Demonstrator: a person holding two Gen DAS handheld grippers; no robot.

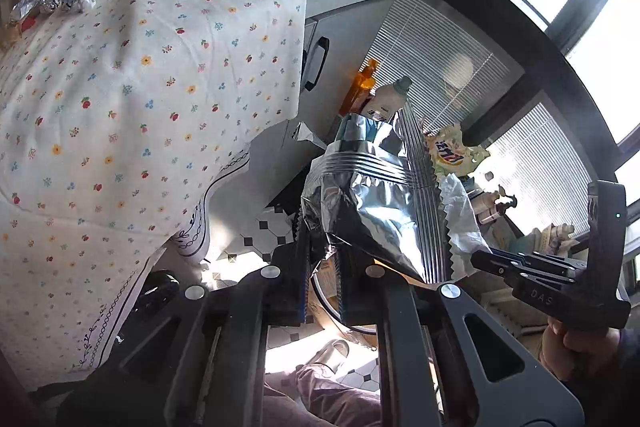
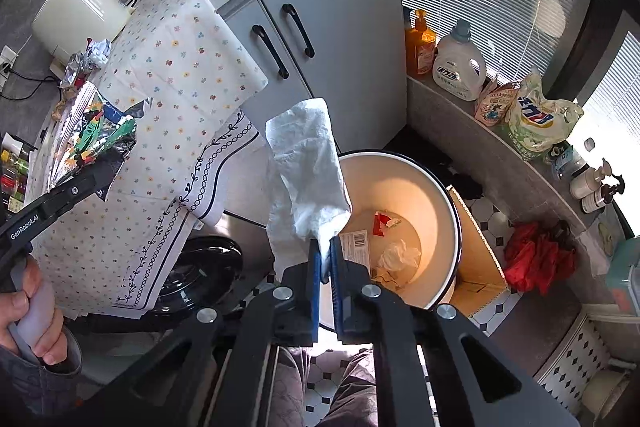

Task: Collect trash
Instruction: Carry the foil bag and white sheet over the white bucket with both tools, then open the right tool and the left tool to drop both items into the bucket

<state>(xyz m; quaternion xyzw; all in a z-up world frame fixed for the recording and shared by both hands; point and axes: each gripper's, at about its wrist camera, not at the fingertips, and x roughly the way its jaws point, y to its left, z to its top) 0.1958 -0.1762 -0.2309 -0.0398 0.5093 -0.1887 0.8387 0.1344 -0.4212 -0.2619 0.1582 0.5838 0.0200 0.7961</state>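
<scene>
Flowered cloth (image 2: 176,75) covers the bench beside a cream bin (image 2: 400,215), while the "GenRobot.AI" left gripper (image 1: 324,259) pinches a foil wrapper (image 1: 368,195) and the right gripper (image 2: 327,259) clamps a white tissue (image 2: 308,163).

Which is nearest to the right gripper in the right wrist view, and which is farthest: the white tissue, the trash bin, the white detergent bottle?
1. white tissue, clamped in the right gripper.
2. trash bin, just below-right.
3. white detergent bottle, on the far ledge.

Crinkled silver foil snack bag (image 1: 360,195): glossy, mirror-like. Crumpled white paper towel (image 2: 308,163): matt, soft. Round cream bin (image 2: 440,187): smooth.
</scene>
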